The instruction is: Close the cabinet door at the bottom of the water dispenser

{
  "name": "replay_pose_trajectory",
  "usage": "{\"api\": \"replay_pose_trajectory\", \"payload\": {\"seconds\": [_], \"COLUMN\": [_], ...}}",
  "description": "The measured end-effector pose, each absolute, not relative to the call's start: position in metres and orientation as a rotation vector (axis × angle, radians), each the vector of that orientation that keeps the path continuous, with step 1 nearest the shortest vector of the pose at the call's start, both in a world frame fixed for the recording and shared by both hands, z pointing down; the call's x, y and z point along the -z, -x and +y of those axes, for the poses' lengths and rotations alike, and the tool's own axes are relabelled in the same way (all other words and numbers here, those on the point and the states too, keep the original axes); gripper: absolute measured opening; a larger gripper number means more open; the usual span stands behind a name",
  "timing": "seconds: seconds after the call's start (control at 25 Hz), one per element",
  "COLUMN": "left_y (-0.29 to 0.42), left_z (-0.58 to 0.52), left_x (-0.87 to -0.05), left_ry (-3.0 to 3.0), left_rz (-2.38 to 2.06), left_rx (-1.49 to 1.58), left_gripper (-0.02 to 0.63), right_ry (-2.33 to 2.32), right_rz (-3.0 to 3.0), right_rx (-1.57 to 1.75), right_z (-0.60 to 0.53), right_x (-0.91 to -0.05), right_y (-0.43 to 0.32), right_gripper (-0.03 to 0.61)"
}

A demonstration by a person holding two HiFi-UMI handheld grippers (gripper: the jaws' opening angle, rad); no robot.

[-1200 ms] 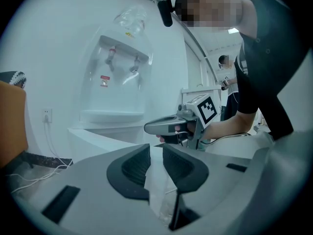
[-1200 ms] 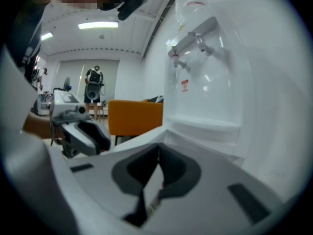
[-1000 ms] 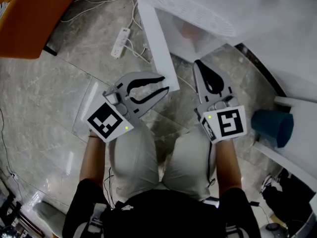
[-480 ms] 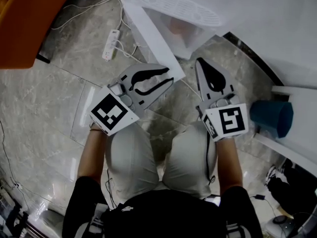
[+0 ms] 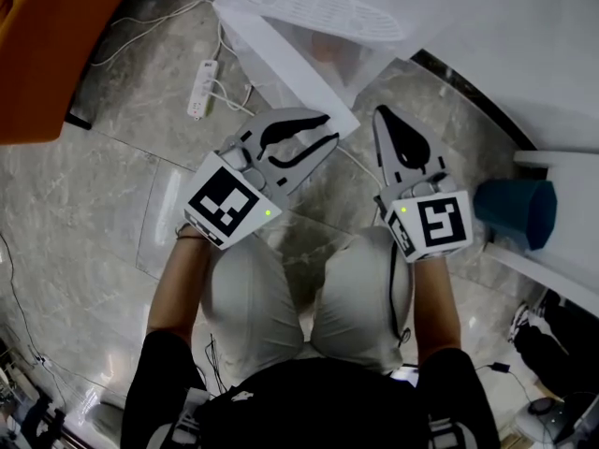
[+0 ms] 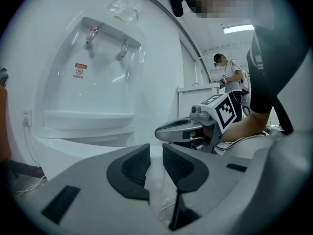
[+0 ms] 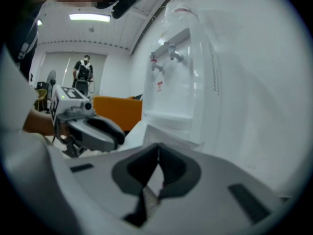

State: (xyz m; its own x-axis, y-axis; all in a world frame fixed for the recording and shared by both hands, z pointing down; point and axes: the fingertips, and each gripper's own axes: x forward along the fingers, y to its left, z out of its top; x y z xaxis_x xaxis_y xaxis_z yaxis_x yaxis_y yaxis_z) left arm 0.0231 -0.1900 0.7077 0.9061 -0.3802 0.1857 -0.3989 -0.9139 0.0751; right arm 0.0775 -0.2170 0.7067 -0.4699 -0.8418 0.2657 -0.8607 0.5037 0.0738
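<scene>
Change: left claw point(image 5: 329, 129) had advanced to the free corner of the cabinet door point(image 5: 281, 59), its jaws narrower than a second earlier.
Left claw: jaws slightly parted, gripping nothing.
Right claw point(image 5: 385, 113): pressed closed, empty, near that corner.
Cabinet door: standing open from the base of the water dispenser point(image 5: 318, 3).

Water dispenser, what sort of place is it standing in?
Probably an office or similar workplace room: a white water dispenser, a polished stone floor with a power strip on it, and ceiling lights overhead.
</scene>
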Motion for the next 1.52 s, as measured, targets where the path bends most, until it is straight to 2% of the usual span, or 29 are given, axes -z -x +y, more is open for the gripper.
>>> {"api": "replay_pose_trajectory", "payload": {"seconds": [0.6, 1.52], "left_y": [-0.053, -0.087], "left_z": [-0.207, -0.244], "left_x": [-0.708, -0.708], "left_ry": [-2.955, -2.993], "left_rz": [-0.620, -0.693], "left_rx": [-0.248, -0.203], "left_gripper": [0.075, 0.077], "right_ry": [-1.514, -1.534], "right_rz": [-2.437, -2.413], "right_rx": [-0.114, -0.115], "right_z": [-0.218, -0.224], "right_x": [-0.702, -0.709], "right_y": [-0.114, -0.126], "right_gripper": [0.034, 0.034]}}
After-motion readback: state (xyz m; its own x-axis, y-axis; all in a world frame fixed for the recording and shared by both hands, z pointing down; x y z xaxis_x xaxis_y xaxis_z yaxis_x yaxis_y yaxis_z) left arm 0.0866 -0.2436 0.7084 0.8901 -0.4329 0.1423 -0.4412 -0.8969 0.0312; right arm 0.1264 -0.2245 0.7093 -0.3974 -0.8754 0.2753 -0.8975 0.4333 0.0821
